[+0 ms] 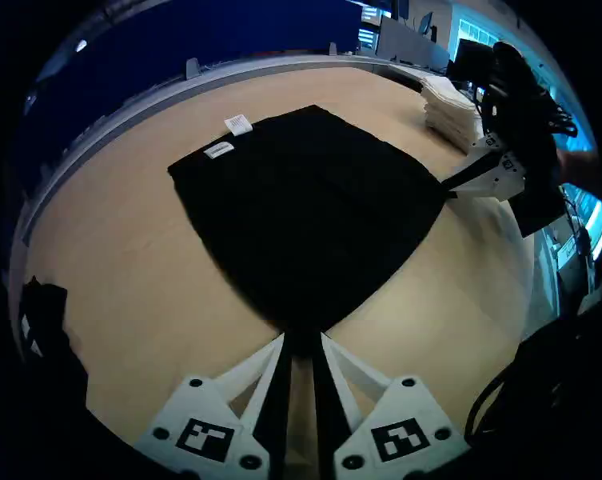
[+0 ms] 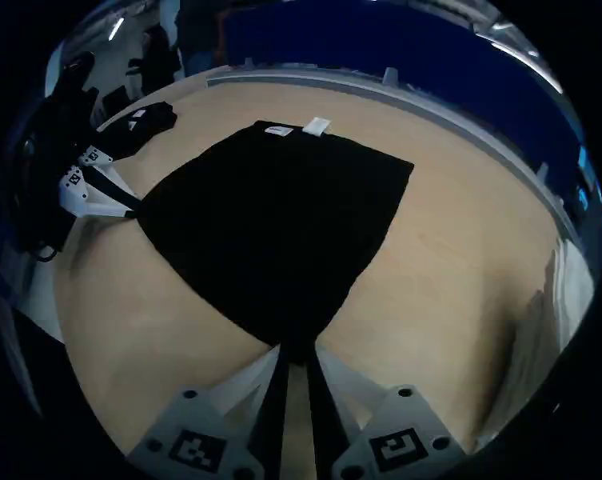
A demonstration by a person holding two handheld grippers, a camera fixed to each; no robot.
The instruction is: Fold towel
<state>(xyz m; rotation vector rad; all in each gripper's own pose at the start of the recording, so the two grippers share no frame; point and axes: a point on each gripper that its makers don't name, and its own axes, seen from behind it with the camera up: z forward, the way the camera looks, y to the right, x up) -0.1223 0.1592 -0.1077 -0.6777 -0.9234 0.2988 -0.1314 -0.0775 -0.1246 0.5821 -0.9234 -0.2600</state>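
Looking along my left gripper [image 1: 301, 342], I see its two fingers drawn together with a corner of the black towel [image 1: 308, 208] nipped between the tips, so these jaws are clamped on cloth. From that pinch the towel spreads forward, away from the jaws, lying flat on the wooden table [image 1: 141, 264]. Ahead and to the right of the jaws, the right gripper [image 1: 448, 190] has the neighbouring corner, and the hem between the two pinches runs fairly straight. At the corner farthest from my jaws sit two white tags [image 1: 238, 124]. Beyond the right gripper lies a stack of white towels [image 1: 452, 112], well apart from the black one.

Along my right gripper [image 2: 297, 352], the picture is much the same. Its fingers meet on their own corner of the towel [image 2: 285, 224], closed with cloth between them. The sheet fans out ahead of the jaws, and the left gripper [image 2: 133, 212] holds its corner ahead and to the left. The tags lie at the far edge, straight ahead of the jaws, and a dark bundle [image 2: 145, 120] rests past the left gripper.

I judge the towel soft, light and limp. It will sag between my two holds the moment it lifts, and it will drape rather than hold a line. It is neither fragile nor slippery, but a shallow nip could slide off a hem. The corners are the right place to hold, taken deep enough to trap the full thickness, with the edge between them kept stretched
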